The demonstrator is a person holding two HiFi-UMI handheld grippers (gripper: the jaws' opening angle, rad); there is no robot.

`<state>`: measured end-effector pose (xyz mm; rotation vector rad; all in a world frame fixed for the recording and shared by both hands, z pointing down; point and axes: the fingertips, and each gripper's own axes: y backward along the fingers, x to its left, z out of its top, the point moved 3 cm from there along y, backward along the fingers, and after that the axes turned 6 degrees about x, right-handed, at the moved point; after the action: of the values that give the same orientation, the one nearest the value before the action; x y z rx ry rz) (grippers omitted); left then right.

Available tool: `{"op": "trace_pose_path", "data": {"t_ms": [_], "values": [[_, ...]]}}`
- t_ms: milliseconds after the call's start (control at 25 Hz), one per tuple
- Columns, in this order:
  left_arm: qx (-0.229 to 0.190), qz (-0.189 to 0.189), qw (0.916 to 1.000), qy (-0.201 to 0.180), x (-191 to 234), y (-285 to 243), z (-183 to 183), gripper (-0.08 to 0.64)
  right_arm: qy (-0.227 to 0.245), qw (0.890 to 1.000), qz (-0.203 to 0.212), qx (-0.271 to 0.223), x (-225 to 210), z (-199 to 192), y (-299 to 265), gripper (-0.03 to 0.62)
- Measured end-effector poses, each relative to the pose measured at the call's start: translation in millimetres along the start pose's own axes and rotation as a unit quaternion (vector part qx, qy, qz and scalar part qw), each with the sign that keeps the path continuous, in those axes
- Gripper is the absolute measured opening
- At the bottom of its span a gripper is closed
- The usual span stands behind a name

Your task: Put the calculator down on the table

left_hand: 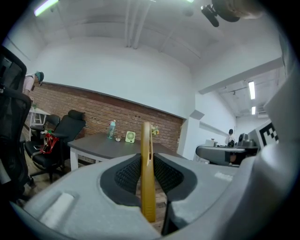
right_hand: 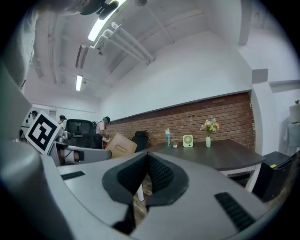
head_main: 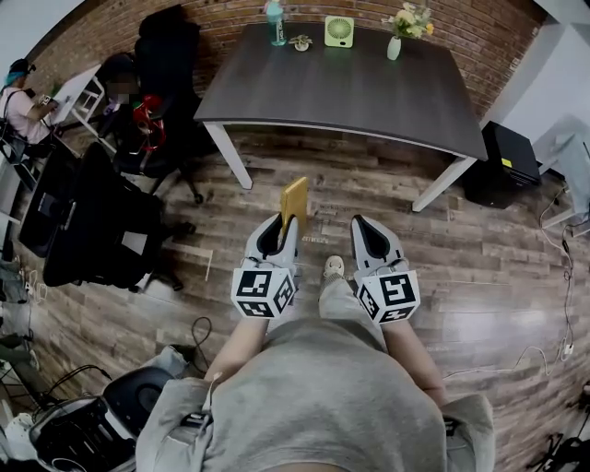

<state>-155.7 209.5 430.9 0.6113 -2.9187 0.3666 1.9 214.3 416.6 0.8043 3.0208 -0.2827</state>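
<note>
A thin yellow calculator (head_main: 295,201) stands on edge between the jaws of my left gripper (head_main: 287,223), which is shut on it. I hold it over the wooden floor, short of the dark grey table (head_main: 369,97). In the left gripper view the calculator (left_hand: 147,178) shows edge-on between the black pads, with the table (left_hand: 101,146) beyond. My right gripper (head_main: 363,225) is level with the left one, jaws shut on nothing. In the right gripper view the calculator (right_hand: 120,145) appears at the left and the table (right_hand: 220,153) ahead.
Along the table's far edge stand a bottle (head_main: 276,23), a small green fan (head_main: 338,30) and a vase of flowers (head_main: 398,35). Black office chairs (head_main: 97,226) crowd the left. A black box (head_main: 505,161) sits by the table's right legs. Cables trail over the floor.
</note>
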Motion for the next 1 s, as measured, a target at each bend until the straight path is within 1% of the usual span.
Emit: {"op": "trace_pose_path", "data": {"t_ms": [280,400,520,720,1000], "values": [[-0.001,-0.001,1.0,0.007,15,-67,21,0.078,0.007,1.0,0.001,0.007,-45,19,-54,0.002],[-0.004,-0.007,0.9999,0.007,17,-94,28,0.074,0.01,1.0,-0.007,0.005,-68,28,-74,0.002],[-0.007,-0.004,0.9999,0.012,22,-114,34,0.074,0.008,1.0,-0.011,0.01,-85,32,-90,0.002],[-0.006,-0.001,0.9997,0.022,32,-148,44,0.074,0.007,1.0,0.0,0.02,-104,35,-121,0.002],[-0.011,0.014,0.9994,0.03,42,-201,64,0.074,0.01,1.0,0.014,0.016,-146,50,-165,0.002]]}}
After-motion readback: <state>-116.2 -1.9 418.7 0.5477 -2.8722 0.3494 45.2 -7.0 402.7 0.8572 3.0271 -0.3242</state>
